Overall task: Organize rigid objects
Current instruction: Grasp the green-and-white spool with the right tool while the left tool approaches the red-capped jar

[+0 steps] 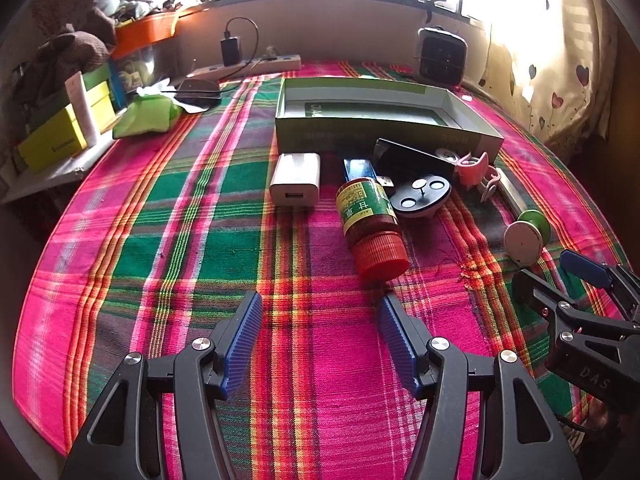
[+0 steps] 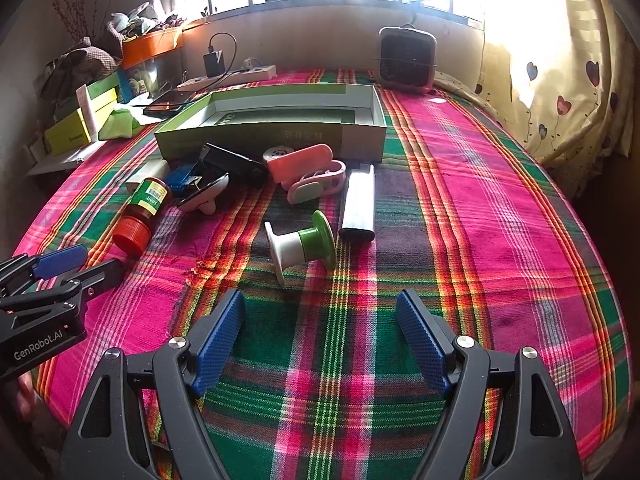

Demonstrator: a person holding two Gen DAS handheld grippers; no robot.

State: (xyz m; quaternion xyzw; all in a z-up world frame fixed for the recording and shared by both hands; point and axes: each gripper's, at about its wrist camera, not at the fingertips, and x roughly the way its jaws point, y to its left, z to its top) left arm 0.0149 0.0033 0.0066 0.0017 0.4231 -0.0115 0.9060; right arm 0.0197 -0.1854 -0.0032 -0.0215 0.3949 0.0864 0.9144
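An open green box (image 1: pixel 384 130) (image 2: pixel 272 130) lies on the plaid cloth. In front of it lie a white charger (image 1: pixel 296 180), a red-capped bottle (image 1: pixel 370 220) (image 2: pixel 142 212) on its side, a dark oval disc (image 1: pixel 420 194), a black device (image 2: pixel 236 162), pink clips (image 2: pixel 304 168), a silver bar (image 2: pixel 358 200) and a green-and-white spool (image 1: pixel 526 236) (image 2: pixel 302 242). My left gripper (image 1: pixel 320 312) is open and empty, just short of the bottle's cap. My right gripper (image 2: pixel 320 312) is open and empty, just short of the spool.
A small fan heater (image 2: pixel 406 60) stands at the back by the wall. A power strip (image 1: pixel 256 66), a phone (image 2: pixel 168 102), yellow boxes (image 1: pixel 64 132) and a green pack (image 1: pixel 146 114) crowd the back left. A curtain (image 2: pixel 560 80) hangs at the right.
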